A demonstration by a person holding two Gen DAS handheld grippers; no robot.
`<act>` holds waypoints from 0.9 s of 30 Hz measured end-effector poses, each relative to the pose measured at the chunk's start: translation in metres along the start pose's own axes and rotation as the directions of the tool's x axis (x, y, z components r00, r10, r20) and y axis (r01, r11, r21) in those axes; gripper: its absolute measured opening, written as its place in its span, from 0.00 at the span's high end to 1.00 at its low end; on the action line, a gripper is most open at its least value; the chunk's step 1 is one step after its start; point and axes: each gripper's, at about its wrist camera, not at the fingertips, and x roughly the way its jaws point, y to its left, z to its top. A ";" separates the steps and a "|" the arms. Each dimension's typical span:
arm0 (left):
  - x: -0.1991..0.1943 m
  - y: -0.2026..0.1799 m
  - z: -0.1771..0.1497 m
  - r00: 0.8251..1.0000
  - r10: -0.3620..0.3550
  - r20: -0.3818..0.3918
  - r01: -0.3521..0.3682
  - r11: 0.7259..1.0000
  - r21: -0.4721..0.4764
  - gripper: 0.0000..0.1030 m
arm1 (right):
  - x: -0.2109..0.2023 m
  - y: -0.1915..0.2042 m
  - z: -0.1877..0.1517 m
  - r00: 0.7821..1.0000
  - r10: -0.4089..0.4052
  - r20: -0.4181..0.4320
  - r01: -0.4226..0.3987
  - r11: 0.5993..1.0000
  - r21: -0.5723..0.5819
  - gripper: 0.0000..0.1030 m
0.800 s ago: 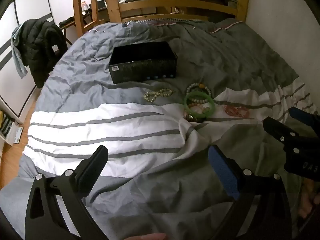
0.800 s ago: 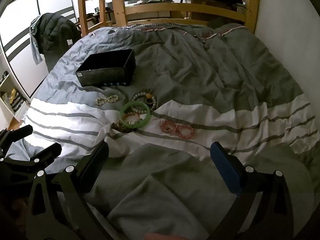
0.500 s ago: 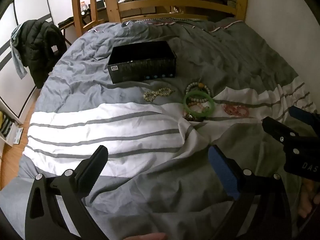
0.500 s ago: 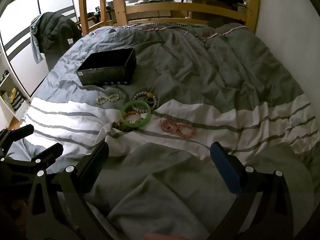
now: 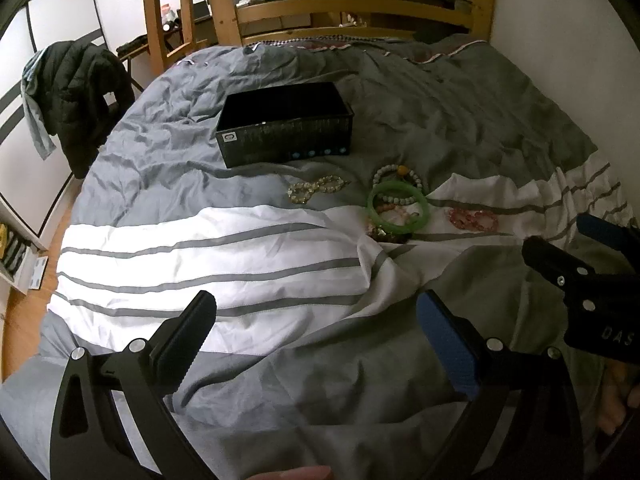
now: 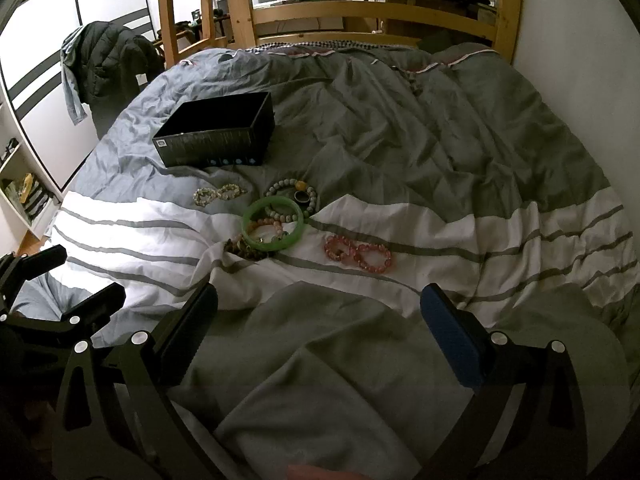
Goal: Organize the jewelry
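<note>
Item: bracelets (image 6: 276, 224) on the duvet (image 6: 400, 152), box (image 6: 216, 136) beyond. From our right tongs (image 6: 316, 320) at twelve o'clock, nearer; from left tongs (image 5: 316, 320) at one. Both spread, empty.

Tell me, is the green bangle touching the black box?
Apart. The right wrist view shows bare duvet between the green bangle and the black box.

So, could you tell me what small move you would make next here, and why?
Probably bring the right gripper forward over the pink bead bracelet. Both grippers are open and empty, all the jewelry lies on the duvet, nothing shows inside the black box, and that bracelet lies apart and nearest.
</note>
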 end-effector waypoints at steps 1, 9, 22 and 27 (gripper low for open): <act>0.000 0.000 0.000 1.000 0.000 0.001 0.000 1.000 0.001 0.04 | 0.000 0.000 0.000 1.000 0.000 0.000 0.000 1.000 0.001 0.03; 0.002 0.002 0.000 1.000 0.008 -0.001 -0.008 1.000 -0.004 0.04 | 0.000 -0.001 0.002 1.000 -0.002 -0.003 0.002 1.000 0.000 0.03; 0.003 0.004 -0.001 1.000 0.009 -0.002 -0.009 1.000 -0.009 0.04 | 0.002 -0.001 0.001 1.000 0.001 -0.009 -0.001 1.000 0.000 0.03; 0.003 0.004 -0.002 1.000 0.009 -0.003 -0.009 1.000 -0.006 0.04 | 0.002 -0.001 0.001 1.000 0.001 -0.008 -0.001 1.000 0.002 0.03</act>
